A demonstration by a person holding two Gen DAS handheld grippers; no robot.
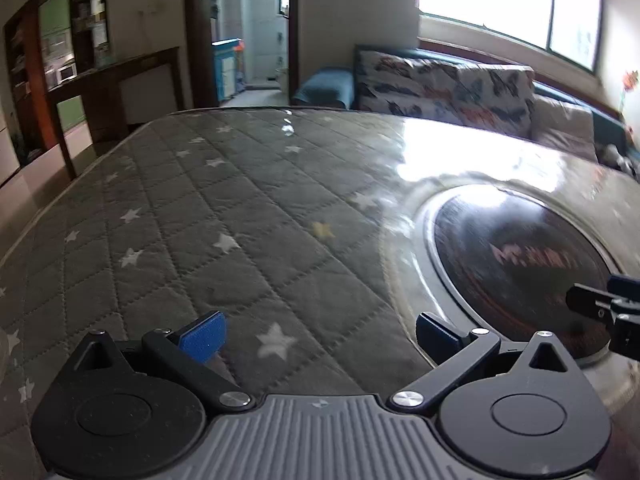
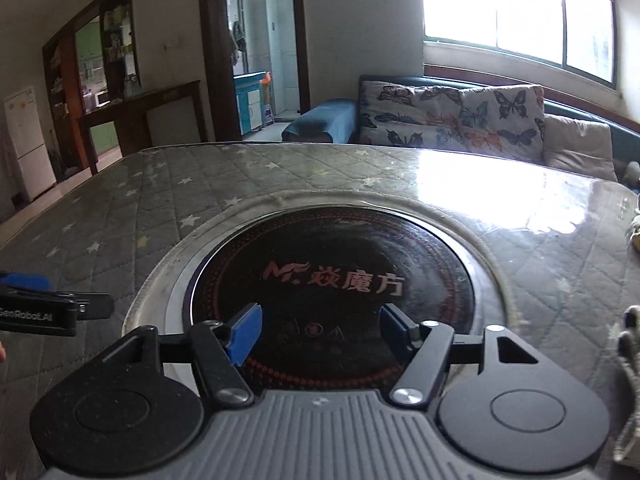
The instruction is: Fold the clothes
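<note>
Both my grippers hover over a counter (image 2: 120,208) covered in grey quilted star-print cloth under clear plastic. My left gripper (image 1: 316,332) is released, nothing between its blue pads. My right gripper (image 2: 316,330) is also released and empty, above a round black cooktop (image 2: 332,276) set in the counter. The only clothes I can make out are a scrap of patterned fabric (image 2: 632,340) at the far right edge. Risk, as I judge it: reaching blind toward that edge, I could pinch the plastic cover instead.

Striped garment (image 2: 630,360), only a sliver visible, table's right edge
</note>
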